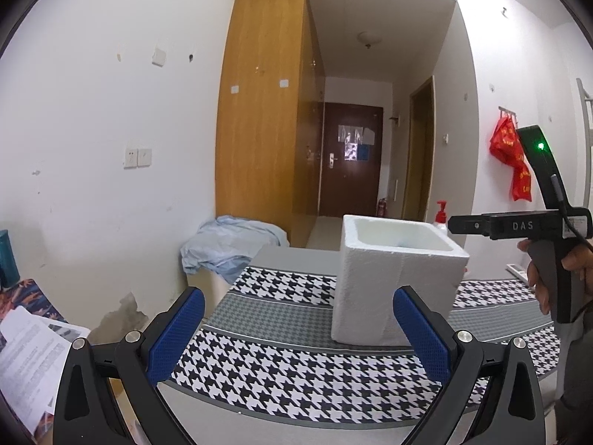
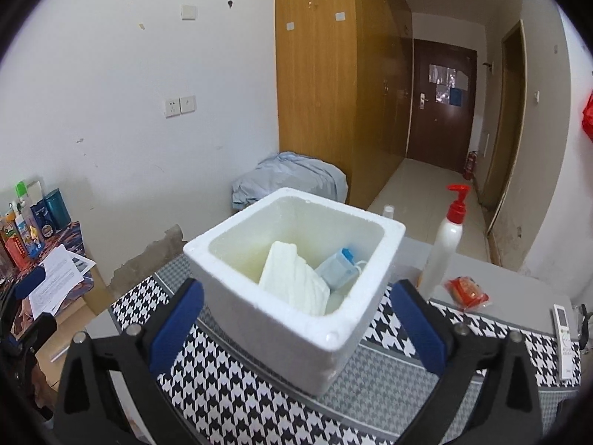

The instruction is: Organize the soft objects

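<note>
A white foam box (image 2: 281, 319) stands on a houndstooth mat (image 2: 229, 389). Inside it lie a folded white cloth (image 2: 292, 282) and a blue face mask (image 2: 339, 267). My right gripper (image 2: 296, 328) is open and empty, held above the box's near side. My left gripper (image 1: 300, 333) is open and empty, low over the mat, in front and left of the box (image 1: 393, 282). The right gripper's black body (image 1: 545, 222) shows in the left wrist view, above and right of the box.
A white pump bottle (image 2: 444, 252) with a red top, a red packet (image 2: 467, 293) and a white remote (image 2: 565, 337) lie right of the box. A blue cloth heap (image 1: 229, 244) lies beyond the mat (image 1: 281, 356). Papers (image 2: 55, 282) and bottles (image 2: 33, 218) sit at left.
</note>
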The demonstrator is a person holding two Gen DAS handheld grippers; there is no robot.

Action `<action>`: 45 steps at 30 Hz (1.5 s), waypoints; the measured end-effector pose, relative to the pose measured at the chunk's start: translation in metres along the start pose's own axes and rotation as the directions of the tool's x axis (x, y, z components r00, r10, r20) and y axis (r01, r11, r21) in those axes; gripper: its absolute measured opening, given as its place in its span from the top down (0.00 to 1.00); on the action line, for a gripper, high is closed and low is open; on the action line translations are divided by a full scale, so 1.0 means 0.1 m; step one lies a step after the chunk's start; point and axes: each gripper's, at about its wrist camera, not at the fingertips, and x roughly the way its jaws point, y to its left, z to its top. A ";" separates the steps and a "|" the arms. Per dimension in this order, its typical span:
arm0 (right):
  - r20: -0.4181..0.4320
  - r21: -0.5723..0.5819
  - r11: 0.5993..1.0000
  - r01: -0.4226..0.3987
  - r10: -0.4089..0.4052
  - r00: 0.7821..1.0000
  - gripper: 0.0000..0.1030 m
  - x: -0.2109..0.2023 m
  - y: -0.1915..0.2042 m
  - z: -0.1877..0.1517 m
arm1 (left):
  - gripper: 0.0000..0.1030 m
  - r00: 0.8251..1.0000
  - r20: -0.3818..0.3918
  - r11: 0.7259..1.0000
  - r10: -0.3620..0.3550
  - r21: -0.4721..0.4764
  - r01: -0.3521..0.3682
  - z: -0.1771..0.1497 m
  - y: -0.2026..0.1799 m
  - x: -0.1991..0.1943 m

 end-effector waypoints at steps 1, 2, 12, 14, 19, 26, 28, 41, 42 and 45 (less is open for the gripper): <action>0.010 0.001 1.000 0.006 -0.006 1.000 0.01 -0.04 0.01 -0.01 | 0.01 1.000 -0.001 1.000 -0.002 0.003 0.002 0.00 -0.01 -0.01; 0.022 0.008 1.000 0.005 -0.005 1.000 0.01 -0.10 0.02 -0.03 | 0.01 1.000 -0.002 1.000 -0.004 0.005 0.004 0.00 -0.02 -0.01; 0.101 0.025 0.998 0.062 -0.064 0.993 0.01 -0.54 0.15 -0.29 | 0.01 1.000 0.013 1.000 -0.023 0.005 0.023 0.00 -0.10 -0.23; 0.127 0.019 0.998 0.059 -0.061 0.990 0.01 -0.63 0.18 -0.33 | 0.01 1.000 0.013 1.000 -0.028 -0.003 0.028 -0.01 -0.10 -0.26; 0.147 0.019 0.997 0.073 -0.075 0.986 0.01 -0.79 0.25 -0.42 | 0.01 0.999 0.006 0.999 -0.035 -0.010 0.035 -0.04 -0.12 -0.33; 0.171 0.037 0.996 0.076 -0.081 0.982 0.01 -0.99 0.28 -0.58 | 0.01 0.998 0.027 0.998 -0.059 0.003 0.059 -0.04 -0.21 -0.50; 0.186 0.034 0.995 0.091 -0.096 0.978 0.01 -1.06 0.31 -0.64 | 0.01 0.997 0.036 0.998 -0.063 -0.006 0.063 -0.03 -0.22 -0.53; 0.256 0.050 0.988 0.146 -0.154 0.954 0.01 -1.41 0.44 -0.90 | 0.01 0.992 0.074 0.994 -0.106 -0.011 0.107 -0.05 -0.32 -0.67; 0.256 0.048 0.988 0.149 -0.157 0.954 0.01 -1.43 0.43 -0.91 | 0.01 0.991 0.075 0.994 -0.108 -0.010 0.109 -0.05 -0.33 -0.67; 0.268 0.049 0.985 0.165 -0.172 0.948 0.01 -1.47 0.46 -0.97 | 0.01 0.989 0.074 0.992 -0.126 -0.020 0.128 -0.06 -0.33 -0.67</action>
